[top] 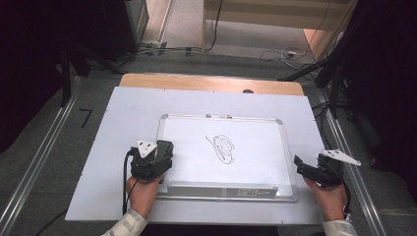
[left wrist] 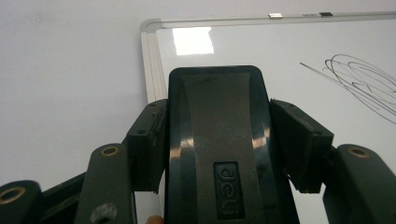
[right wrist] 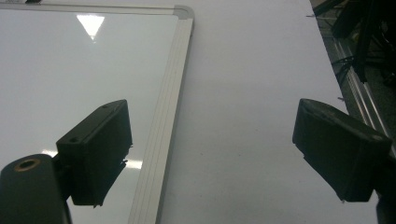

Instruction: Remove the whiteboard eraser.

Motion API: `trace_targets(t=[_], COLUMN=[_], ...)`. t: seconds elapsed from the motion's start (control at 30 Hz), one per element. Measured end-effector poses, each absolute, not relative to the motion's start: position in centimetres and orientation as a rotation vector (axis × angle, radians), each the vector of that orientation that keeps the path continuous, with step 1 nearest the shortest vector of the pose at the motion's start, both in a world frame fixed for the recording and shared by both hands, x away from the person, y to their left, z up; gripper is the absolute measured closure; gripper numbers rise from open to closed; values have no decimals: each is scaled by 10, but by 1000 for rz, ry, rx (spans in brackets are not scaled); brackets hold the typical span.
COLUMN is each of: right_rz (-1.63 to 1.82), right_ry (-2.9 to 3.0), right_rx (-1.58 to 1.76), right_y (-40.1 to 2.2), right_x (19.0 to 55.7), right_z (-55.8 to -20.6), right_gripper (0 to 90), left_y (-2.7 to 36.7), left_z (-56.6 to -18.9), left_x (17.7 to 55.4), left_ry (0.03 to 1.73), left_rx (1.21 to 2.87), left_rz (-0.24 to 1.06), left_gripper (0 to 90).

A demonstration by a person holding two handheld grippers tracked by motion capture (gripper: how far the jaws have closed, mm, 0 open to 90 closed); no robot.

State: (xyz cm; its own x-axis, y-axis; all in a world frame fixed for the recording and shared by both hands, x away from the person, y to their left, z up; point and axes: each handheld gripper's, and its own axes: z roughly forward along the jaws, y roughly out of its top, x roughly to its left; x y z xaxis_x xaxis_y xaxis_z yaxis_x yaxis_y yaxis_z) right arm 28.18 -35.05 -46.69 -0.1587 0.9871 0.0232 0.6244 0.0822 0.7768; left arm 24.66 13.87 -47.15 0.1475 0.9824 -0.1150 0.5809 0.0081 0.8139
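Black plastic whiteboard eraser point(left wrist: 217, 144), a rounded-cornered block with a raised brand mark on its back, sits clamped between the two jaws of the left gripper point(top: 164, 152); in the left gripper view each black pad presses against one long side of it. From the high view this gripper and the eraser hover at the left edge of the white, silver-framed rectangular whiteboard point(top: 187, 142), close to its near left corner, with the person's left hand point(top: 142, 194) wrapped round the handle from below. The whiteboard lies flat on a large white sheet point(top: 123, 113) that covers most of the wooden counter point(top: 196, 81), whose bare far edge shows beyond the sheet. A black scribble of looping marker lines point(top: 222, 147) sits near the middle of the board, well to the right of the eraser and apart from it; in the left gripper view it lies off to the upper right of the eraser's front edge.

The right gripper point(top: 301, 164) is held just outside the right edge of the whiteboard, by the person's right hand point(top: 330, 199). Its jaws are spread wide with nothing between them: in the right gripper view one pad hangs over the board's surface and the other over the white sheet, with the silver frame point(right wrist: 163, 126) running between them.
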Motion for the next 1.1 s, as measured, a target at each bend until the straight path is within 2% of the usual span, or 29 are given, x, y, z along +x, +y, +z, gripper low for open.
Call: trace_targets(t=[1.1], right_rz=[893], right_ry=[1848], right_rx=[1587], right_y=[-350], right_x=[282], right_z=[-468], right_gripper=[105], left_y=[125], left_z=[-458], left_x=[260], left_ry=[1474], left_rx=[1650], left_rz=[641], left_gripper=[408])
